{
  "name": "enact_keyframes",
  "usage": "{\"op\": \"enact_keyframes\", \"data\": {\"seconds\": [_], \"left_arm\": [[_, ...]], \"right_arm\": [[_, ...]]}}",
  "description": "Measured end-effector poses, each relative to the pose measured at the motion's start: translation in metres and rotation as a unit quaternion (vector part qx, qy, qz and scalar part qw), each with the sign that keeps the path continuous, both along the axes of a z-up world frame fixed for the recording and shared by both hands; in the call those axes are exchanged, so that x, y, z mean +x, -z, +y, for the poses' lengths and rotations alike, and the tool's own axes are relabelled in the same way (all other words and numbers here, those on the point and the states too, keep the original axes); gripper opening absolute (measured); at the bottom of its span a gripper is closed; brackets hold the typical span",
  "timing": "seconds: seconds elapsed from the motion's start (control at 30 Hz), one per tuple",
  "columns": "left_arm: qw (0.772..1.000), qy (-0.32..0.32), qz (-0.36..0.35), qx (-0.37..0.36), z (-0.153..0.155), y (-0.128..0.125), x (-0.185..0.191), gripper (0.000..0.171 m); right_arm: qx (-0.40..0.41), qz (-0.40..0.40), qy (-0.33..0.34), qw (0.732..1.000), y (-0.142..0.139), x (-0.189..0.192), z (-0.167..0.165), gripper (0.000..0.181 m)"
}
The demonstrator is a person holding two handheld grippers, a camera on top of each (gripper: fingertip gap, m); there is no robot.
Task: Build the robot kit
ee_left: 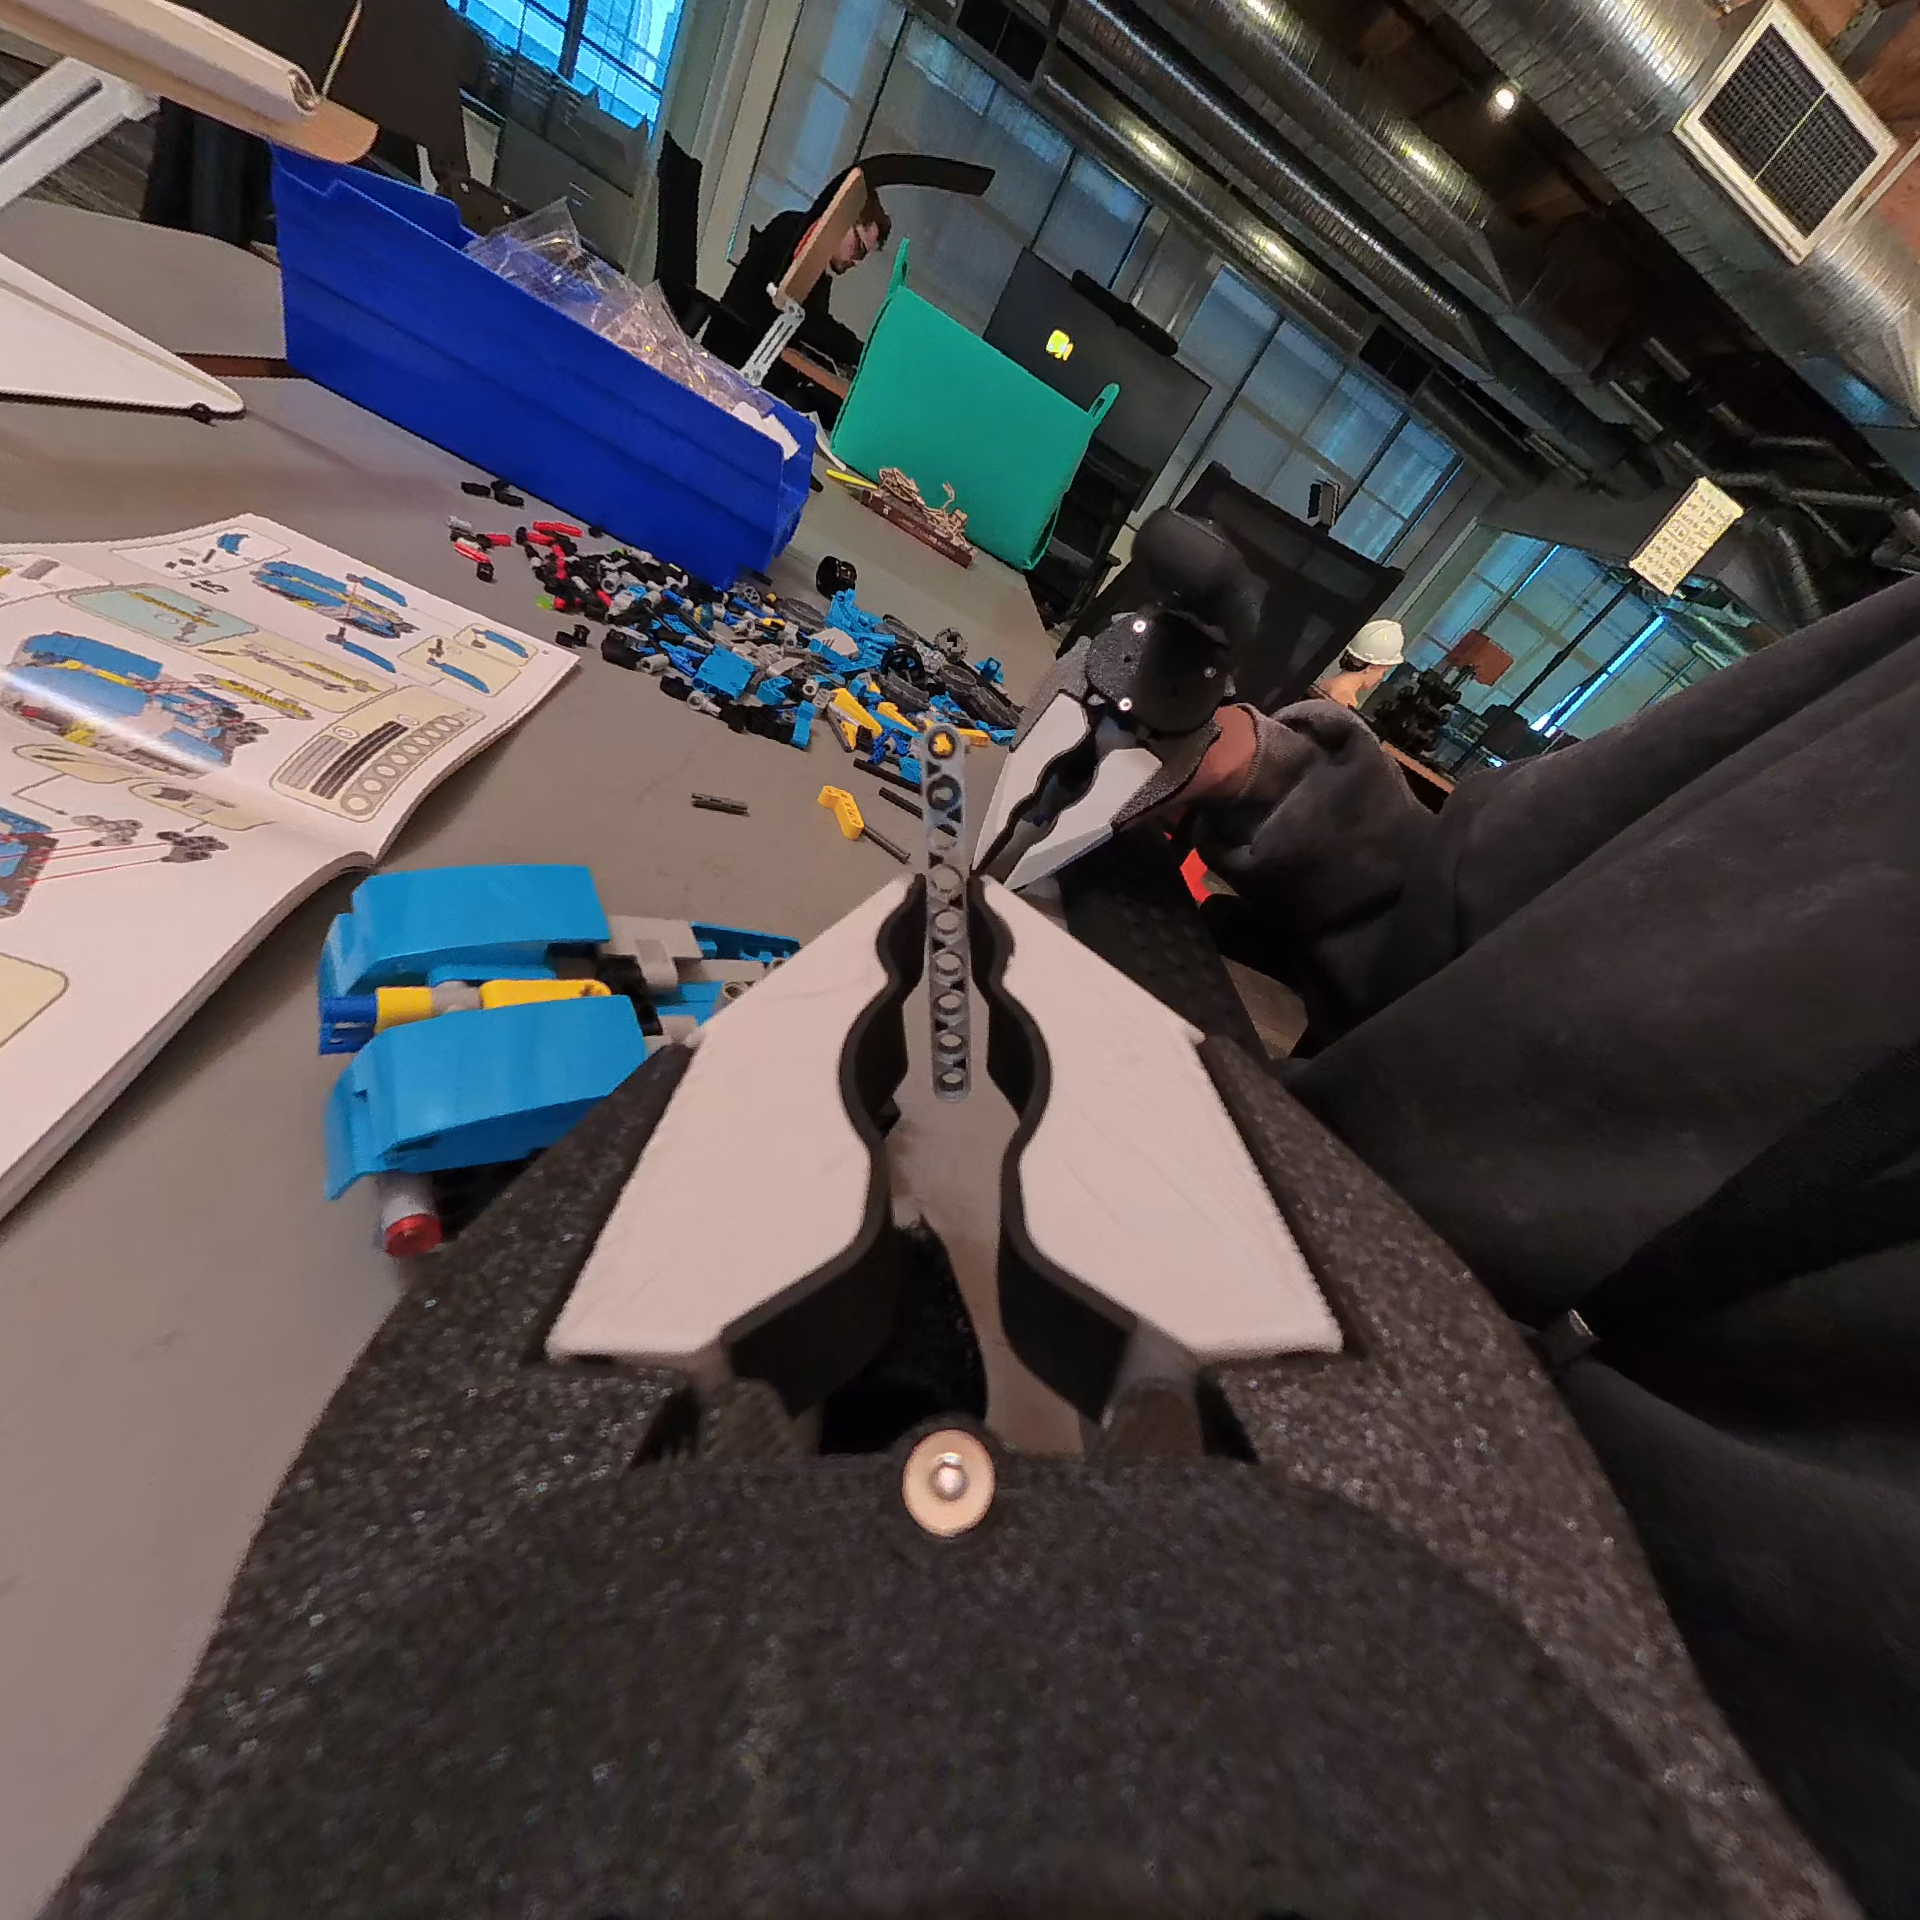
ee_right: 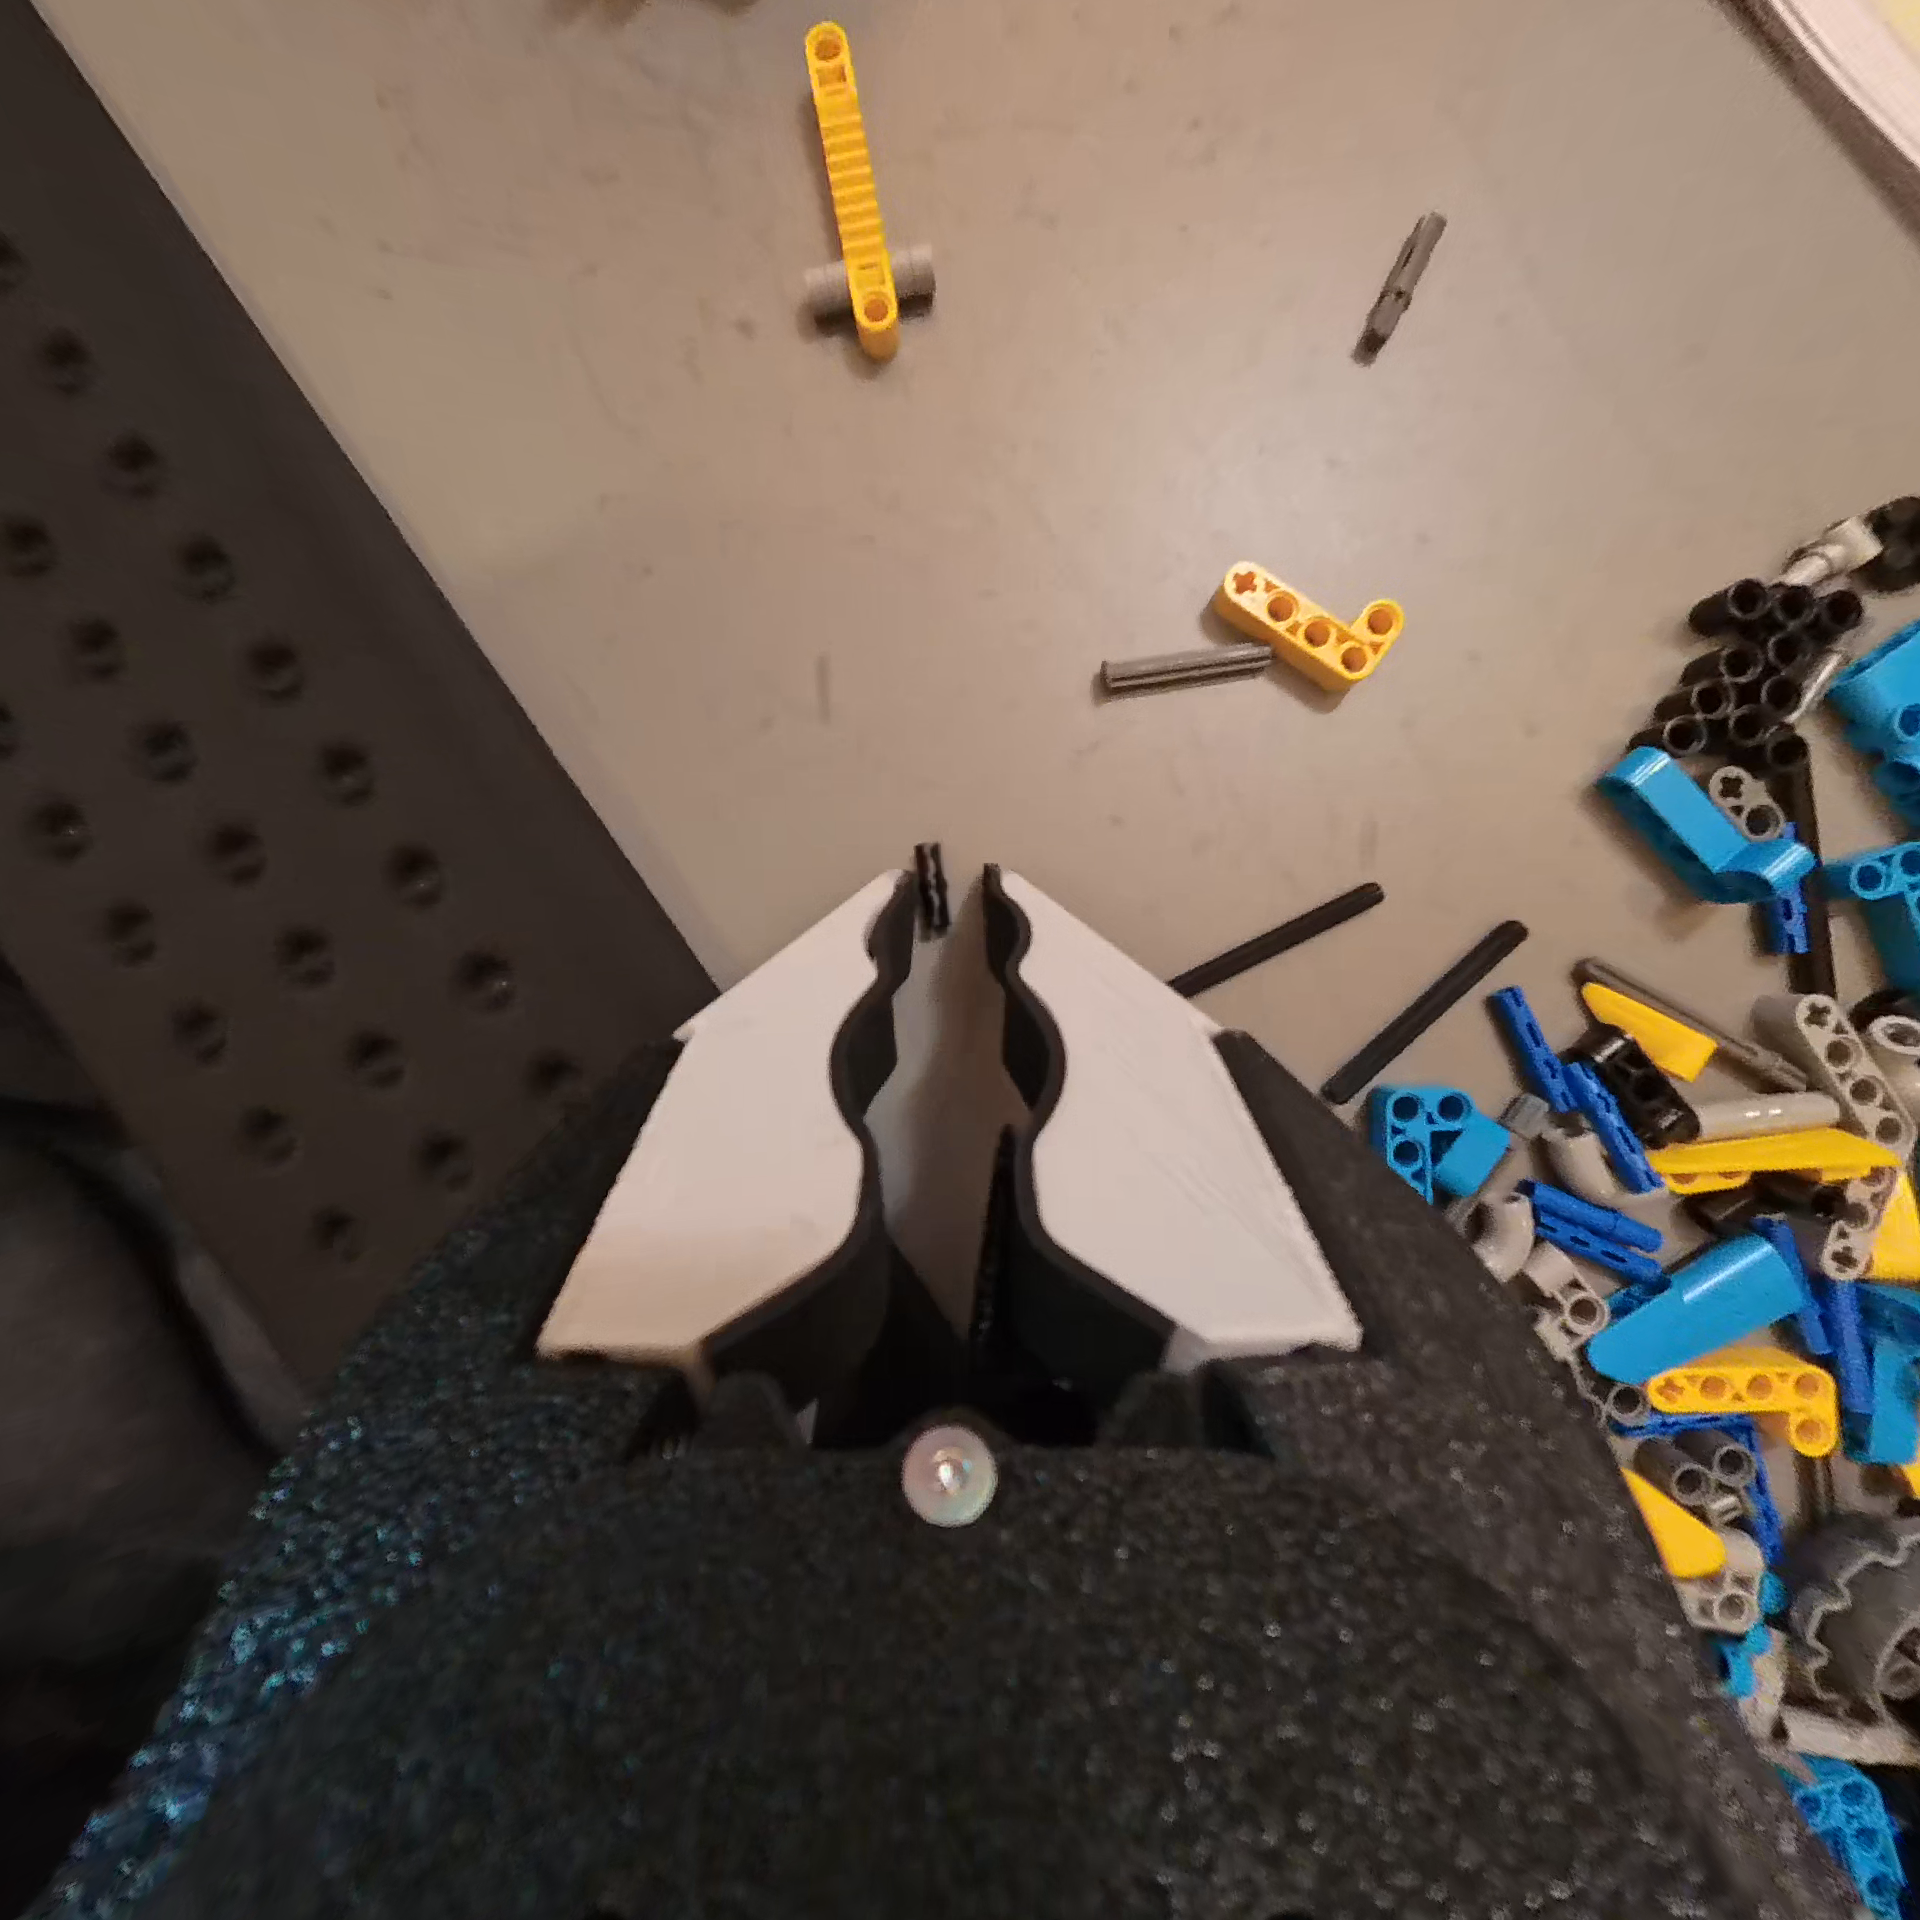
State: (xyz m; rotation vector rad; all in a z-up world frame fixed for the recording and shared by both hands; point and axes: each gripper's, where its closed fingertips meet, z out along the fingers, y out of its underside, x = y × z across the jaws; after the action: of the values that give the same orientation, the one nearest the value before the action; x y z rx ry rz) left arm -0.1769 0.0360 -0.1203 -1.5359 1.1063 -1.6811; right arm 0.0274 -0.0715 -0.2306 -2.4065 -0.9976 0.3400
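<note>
My left gripper (ee_left: 945,883) is shut on a long grey beam with holes (ee_left: 943,935) that stands up between its fingers, with a yellow pin (ee_left: 943,742) in its top hole. My right gripper (ee_right: 945,883) is nearly closed, with a small black pin (ee_right: 932,896) at its tips against the left finger. It hovers over the grey table (ee_right: 623,571). In the left wrist view the right gripper (ee_left: 997,852) points its tips at the beam, just right of it.
A part-built blue model (ee_left: 478,1018) and an open instruction booklet (ee_left: 208,707) lie to the left. A pile of loose parts (ee_left: 779,655) sits before a blue bin (ee_left: 520,384). A yellow L-beam (ee_right: 1314,629), a grey axle (ee_right: 1184,665) and a yellow beam (ee_right: 857,187) lie loose. A black perforated board (ee_right: 208,727) borders the table. The gap from one gripper's tips to the other's is roughly 25 cm. The left gripper is farther from the grey axle (ee_right: 1184,665), some 25 cm, than the right, some 5 cm. Look for it in the left wrist view (ee_left: 880,843) too.
</note>
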Motion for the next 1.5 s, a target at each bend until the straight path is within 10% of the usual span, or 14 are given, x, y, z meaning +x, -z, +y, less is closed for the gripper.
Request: {"op": "enact_keyframes", "data": {"seconds": [0.2,0.53,1.0,1.5], "left_arm": [[1.000,0.001,0.006,0.007,-0.004,0.002,0.003,0.007],[0.998,-0.019,0.012,0.059,-0.027,-0.001,0.014,0.007],[0.989,-0.061,0.037,0.132,-0.026,0.004,0.017,0.007],[0.820,-0.195,0.200,0.499,-0.011,0.024,0.015,0.006]], "right_arm": [[0.001,-0.008,-0.002,1.000,-0.006,-0.012,0.008,0.004],[0.147,0.378,-0.020,0.914,-0.123,-0.169,0.063,0.005],[0.142,0.360,-0.007,0.922,-0.104,-0.199,0.076,0.005],[0.169,0.220,0.037,0.960,-0.078,-0.200,0.091,0.005]]}}
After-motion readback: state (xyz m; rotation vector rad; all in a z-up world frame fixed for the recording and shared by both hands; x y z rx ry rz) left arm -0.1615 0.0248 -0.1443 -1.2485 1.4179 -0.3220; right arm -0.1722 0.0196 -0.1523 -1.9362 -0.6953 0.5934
